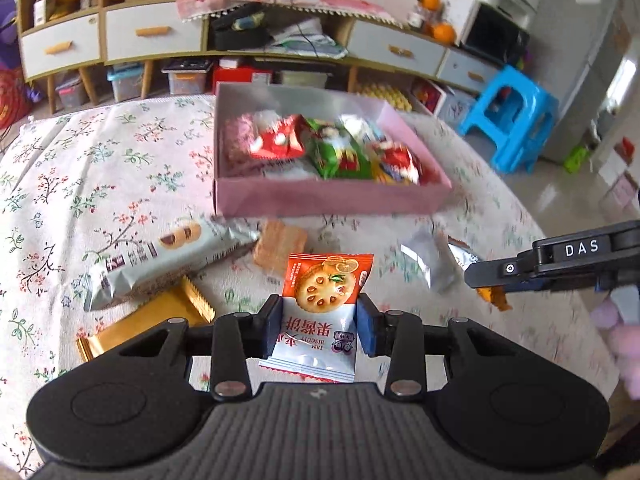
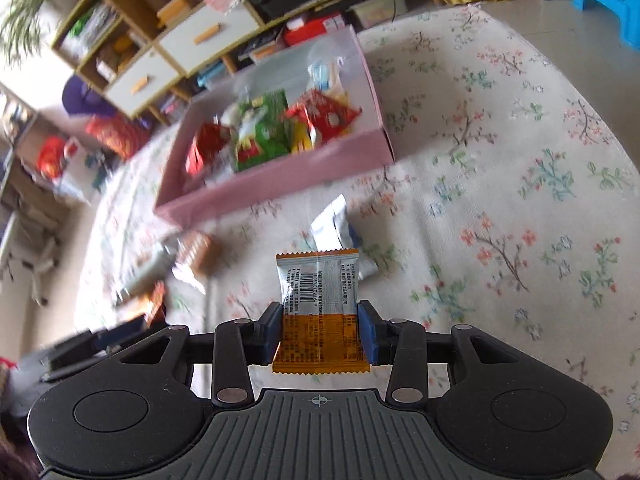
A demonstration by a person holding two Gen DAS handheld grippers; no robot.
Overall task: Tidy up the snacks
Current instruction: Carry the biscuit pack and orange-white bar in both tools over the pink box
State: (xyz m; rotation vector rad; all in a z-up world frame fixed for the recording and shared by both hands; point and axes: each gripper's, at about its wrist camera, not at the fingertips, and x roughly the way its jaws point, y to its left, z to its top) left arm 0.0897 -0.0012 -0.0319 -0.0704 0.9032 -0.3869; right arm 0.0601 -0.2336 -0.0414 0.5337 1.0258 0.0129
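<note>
My left tongs (image 1: 318, 322) are clamped on a jam biscuit packet (image 1: 320, 312), lifted clear of the floral table (image 1: 80, 184) with the pink box (image 1: 328, 200) of snacks just beyond. My right tongs (image 2: 320, 330) pinch an orange-and-silver snack packet (image 2: 318, 304), barcode side up, above the table too.

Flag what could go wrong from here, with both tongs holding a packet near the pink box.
1. The left tongs pinch the jam biscuit packet only by its edges, so it may slip on the way.
2. The pink box is already heaped with snacks; a dropped packet could slide off.
3. The right tongs with the orange packet head for the same box, so they might collide.
</note>
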